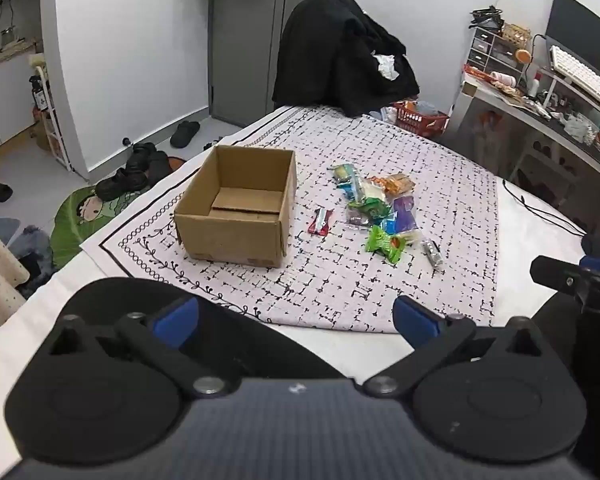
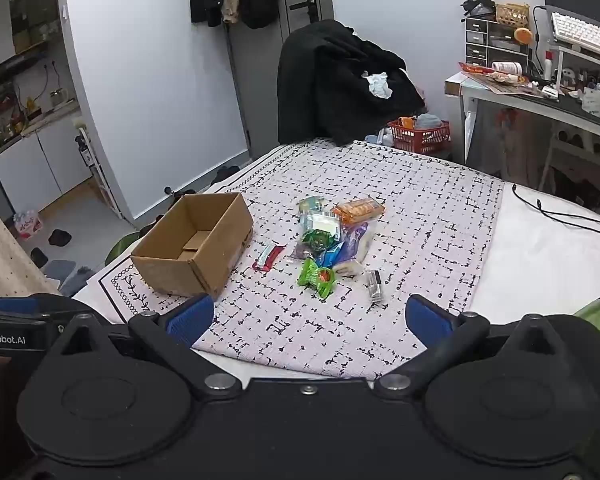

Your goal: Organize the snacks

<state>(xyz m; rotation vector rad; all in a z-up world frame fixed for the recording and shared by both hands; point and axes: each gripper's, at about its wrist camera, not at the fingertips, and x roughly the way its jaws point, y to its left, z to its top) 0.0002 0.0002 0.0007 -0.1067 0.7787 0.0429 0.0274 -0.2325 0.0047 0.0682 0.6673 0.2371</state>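
Observation:
An open, empty cardboard box (image 1: pixel 236 210) (image 2: pixel 194 244) sits on the patterned cloth (image 1: pixel 380 280) (image 2: pixel 400 200). To its right lies a pile of wrapped snacks (image 1: pixel 376 204) (image 2: pixel 336 236). A red bar (image 1: pixel 320 221) (image 2: pixel 267 257) lies between box and pile. A green packet (image 1: pixel 384 243) (image 2: pixel 317 278) and a small silver packet (image 1: pixel 433 253) (image 2: pixel 374 285) lie at the pile's near side. My left gripper (image 1: pixel 296 316) is open and empty, near the cloth's front edge. My right gripper (image 2: pixel 310 316) is open and empty, also at the front edge.
A chair draped in black clothes (image 1: pixel 340 52) (image 2: pixel 340 80) stands behind the table. A red basket (image 1: pixel 420 118) (image 2: pixel 420 134) sits beside it. A cluttered desk (image 1: pixel 540 92) (image 2: pixel 540 92) is at the right. A black cable (image 1: pixel 540 208) (image 2: pixel 556 212) lies on the white surface.

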